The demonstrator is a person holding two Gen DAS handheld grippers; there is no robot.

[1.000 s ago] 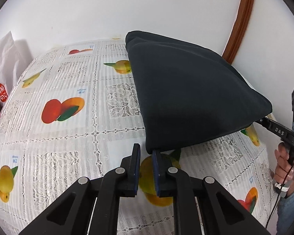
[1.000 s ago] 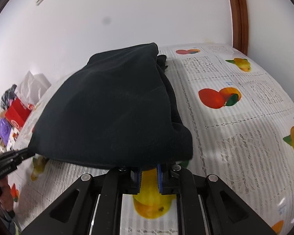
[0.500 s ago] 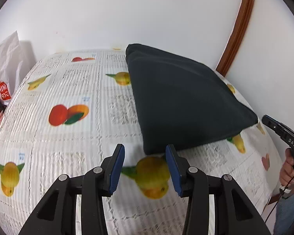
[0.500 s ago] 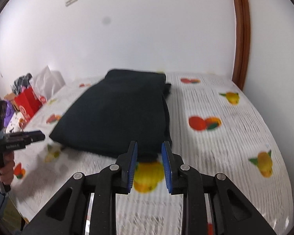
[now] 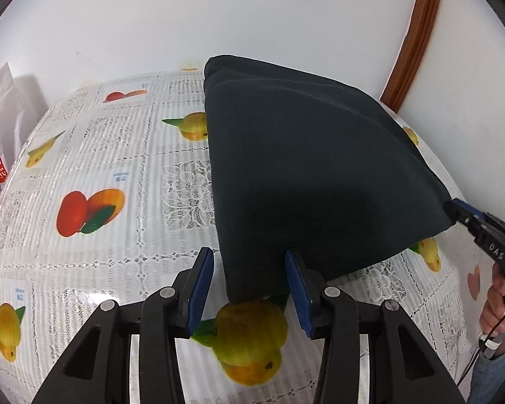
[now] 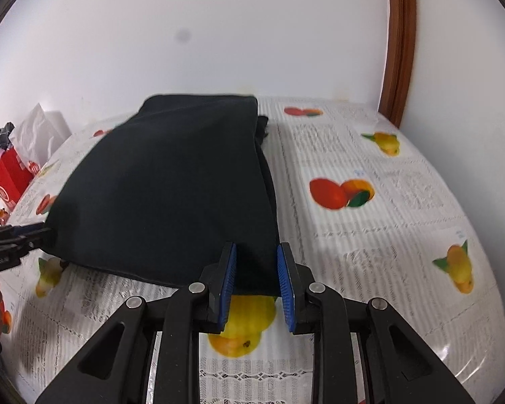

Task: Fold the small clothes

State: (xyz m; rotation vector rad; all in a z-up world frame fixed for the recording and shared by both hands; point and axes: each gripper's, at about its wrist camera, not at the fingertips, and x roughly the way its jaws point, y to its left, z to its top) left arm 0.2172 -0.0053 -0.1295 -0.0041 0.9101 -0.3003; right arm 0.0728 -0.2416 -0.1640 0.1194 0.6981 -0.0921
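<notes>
Both grippers are straddling near corners of the folded black garment lying on the fruit-print tablecloth, the left gripper gaping wide and the right gripper parted more narrowly, neither pinching the cloth.

A fruit-printed tablecloth meets a white wall, beside a brown wooden frame.
</notes>
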